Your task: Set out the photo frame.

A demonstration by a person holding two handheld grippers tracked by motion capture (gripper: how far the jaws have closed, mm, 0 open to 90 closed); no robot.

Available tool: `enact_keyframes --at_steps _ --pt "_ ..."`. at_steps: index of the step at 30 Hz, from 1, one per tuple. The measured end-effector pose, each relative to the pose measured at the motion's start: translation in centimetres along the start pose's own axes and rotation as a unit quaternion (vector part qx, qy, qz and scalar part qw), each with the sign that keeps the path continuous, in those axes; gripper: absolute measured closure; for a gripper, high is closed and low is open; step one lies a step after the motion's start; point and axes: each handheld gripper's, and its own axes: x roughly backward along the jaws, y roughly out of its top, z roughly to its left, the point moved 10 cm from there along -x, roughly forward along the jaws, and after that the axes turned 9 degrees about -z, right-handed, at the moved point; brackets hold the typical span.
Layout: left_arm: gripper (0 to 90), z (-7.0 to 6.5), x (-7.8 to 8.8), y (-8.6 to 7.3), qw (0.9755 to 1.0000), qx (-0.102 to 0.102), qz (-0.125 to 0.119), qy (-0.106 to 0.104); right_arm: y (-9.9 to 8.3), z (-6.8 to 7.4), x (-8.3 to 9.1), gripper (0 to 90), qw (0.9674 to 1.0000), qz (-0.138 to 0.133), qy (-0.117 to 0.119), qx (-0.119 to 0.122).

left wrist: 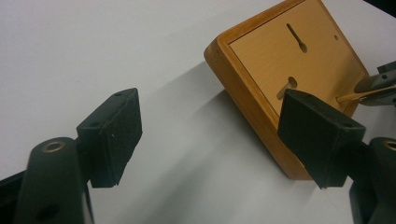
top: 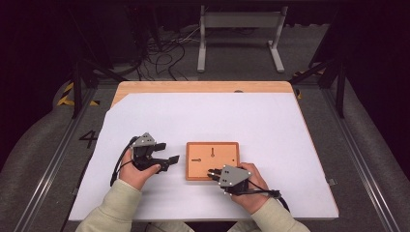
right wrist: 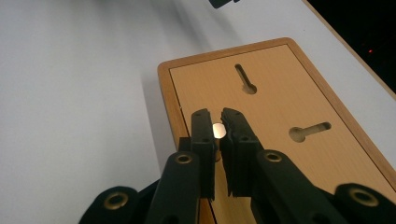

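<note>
A flat wooden board (top: 223, 164) with two keyhole slots lies on the white sheet in the middle of the table. My right gripper (top: 211, 172) is over the board's near edge, its jaws shut on a small pale piece (right wrist: 218, 130) just above the wood (right wrist: 280, 93). In the left gripper view that piece shows as a thin tan stick (left wrist: 348, 97) reaching to the board (left wrist: 280, 56). My left gripper (top: 167, 152) rests left of the board, pointing at it. Its jaws stand wide open (left wrist: 210, 126) with nothing between them.
A white sheet (top: 203, 116) covers most of the wooden table, whose bare far edge (top: 203, 87) shows behind it. Cables and a metal stand (top: 239, 34) lie on the floor beyond the table. Floor rails run along both sides.
</note>
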Motion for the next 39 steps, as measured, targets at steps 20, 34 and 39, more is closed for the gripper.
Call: enact_keyframes --at_steps 20,34,39 --pt "16.3 -2.3 -2.7 1.5 0.9986 0.014 0.001 -0.051 -1.5 1.0 0.4 85.4 0.9970 0.020 -0.055 0.051" --pt "17.0 -2.9 -4.7 1.5 0.9969 0.021 0.014 -0.075 -1.5 1.4 0.5 85.7 0.9942 0.021 -0.061 0.086" --pt "17.0 -3.3 -5.5 1.1 0.9956 0.022 0.025 -0.088 -1.5 1.5 0.5 85.8 0.9930 0.025 -0.063 0.097"
